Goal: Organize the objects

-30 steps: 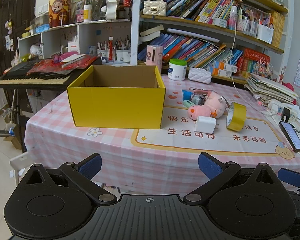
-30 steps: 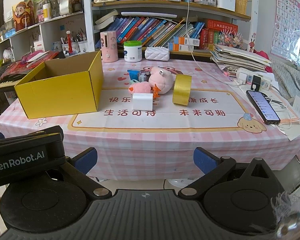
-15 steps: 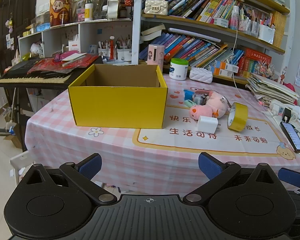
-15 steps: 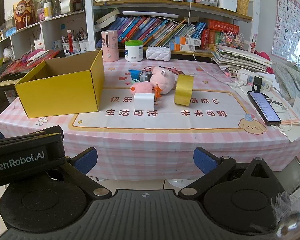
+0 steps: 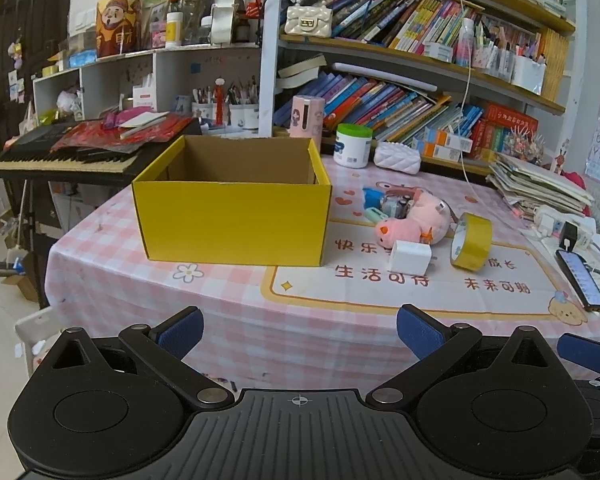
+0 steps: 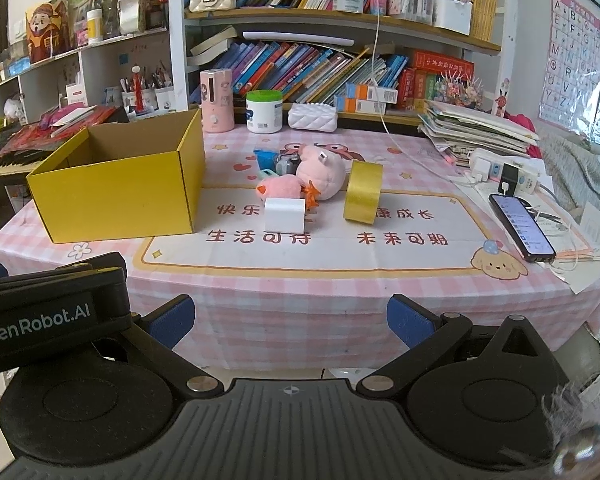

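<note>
Approached the surface (image 6: pixel 300 280) with both grippers' fingers wide, empty.
Best to have taken white charger (image 6: pixel 285 214) first, squarely, then into yellow box (image 6: pixel 116 196).

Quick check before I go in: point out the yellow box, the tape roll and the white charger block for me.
yellow box (image 5: pixel 232 224), left wrist view, on its front wall.
tape roll (image 6: pixel 362 194), right wrist view, on its outer yellow band.
white charger block (image 6: pixel 285 215), right wrist view, on its front face.
</note>
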Action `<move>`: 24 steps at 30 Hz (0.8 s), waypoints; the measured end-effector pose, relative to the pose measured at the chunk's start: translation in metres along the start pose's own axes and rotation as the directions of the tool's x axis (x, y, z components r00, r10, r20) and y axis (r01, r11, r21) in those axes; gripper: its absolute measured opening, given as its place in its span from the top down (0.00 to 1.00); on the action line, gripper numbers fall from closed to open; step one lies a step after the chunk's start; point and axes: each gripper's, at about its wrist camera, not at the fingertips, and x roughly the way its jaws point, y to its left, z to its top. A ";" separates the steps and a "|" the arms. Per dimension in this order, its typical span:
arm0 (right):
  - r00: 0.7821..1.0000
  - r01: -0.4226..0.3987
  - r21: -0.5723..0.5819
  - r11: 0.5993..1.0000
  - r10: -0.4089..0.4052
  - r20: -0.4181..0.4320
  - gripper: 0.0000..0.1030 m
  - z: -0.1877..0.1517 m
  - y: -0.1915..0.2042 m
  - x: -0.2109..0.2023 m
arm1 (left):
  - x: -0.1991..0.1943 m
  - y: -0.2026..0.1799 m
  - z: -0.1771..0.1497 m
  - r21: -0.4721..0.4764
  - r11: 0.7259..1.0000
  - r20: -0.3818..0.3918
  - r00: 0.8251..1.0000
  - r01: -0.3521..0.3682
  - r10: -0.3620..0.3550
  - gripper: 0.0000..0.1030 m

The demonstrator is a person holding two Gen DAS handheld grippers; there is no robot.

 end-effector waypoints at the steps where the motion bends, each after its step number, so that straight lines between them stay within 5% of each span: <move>1: 1.000 0.001 -0.001 1.000 -0.001 0.000 0.00 0.000 0.000 0.000 | 0.000 0.000 0.000 0.000 1.000 0.001 1.000 0.002 -0.002 0.00; 24: 1.000 0.006 -0.010 1.000 -0.006 0.012 0.00 0.005 0.009 0.000 | 0.002 0.009 0.006 -0.005 1.000 0.006 1.000 0.014 -0.014 0.00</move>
